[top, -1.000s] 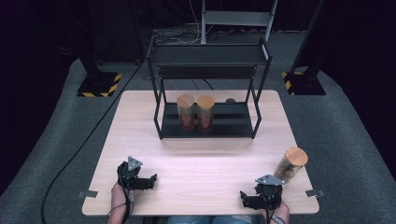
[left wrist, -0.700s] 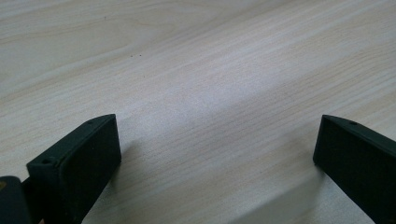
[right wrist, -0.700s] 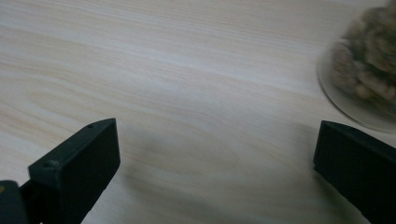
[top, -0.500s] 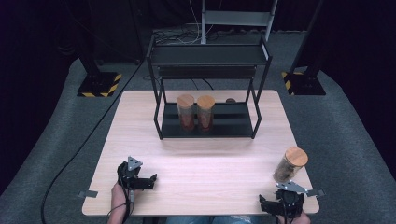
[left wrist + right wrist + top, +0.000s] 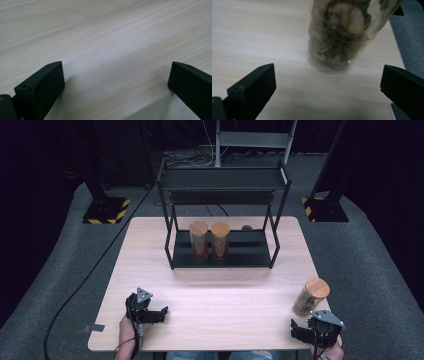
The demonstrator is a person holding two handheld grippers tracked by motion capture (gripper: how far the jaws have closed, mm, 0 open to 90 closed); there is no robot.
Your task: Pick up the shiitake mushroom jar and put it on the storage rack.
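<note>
R gripper [image 5: 305, 334] has shifted out toward the table's R near corner over the last sec and now sits just below the lone jar [image 5: 310, 296], facing it; jaws wide, nothing held. In R gripper view the jar [image 5: 342, 35] stands dead ahead between the jaw lines, not yet between the pads, so my read is lining up for a grab, grasp not started. Jar sits upright on the table [image 5: 220, 305] near its R edge, cork-type lid, brownish lumpy contents; well apart from the rack [image 5: 223, 215] at the far side, where two similar jars [image 5: 209, 240] stand side by side on the lower shelf. Likely dest. is that shelf, but that's a guess. L gripper [image 5: 161, 312] unchanged since then, parked near the L front, jaws wide, looking at bare wood [image 5: 105, 45]. Hard to make out: jar is blurred in R gripper view, its top cut off by the frame; contents not identifiable. Small dark thing behind the rack's R side [image 5: 246, 227], can't tell what. Person's hands partly cut off at bottom edge.
</note>
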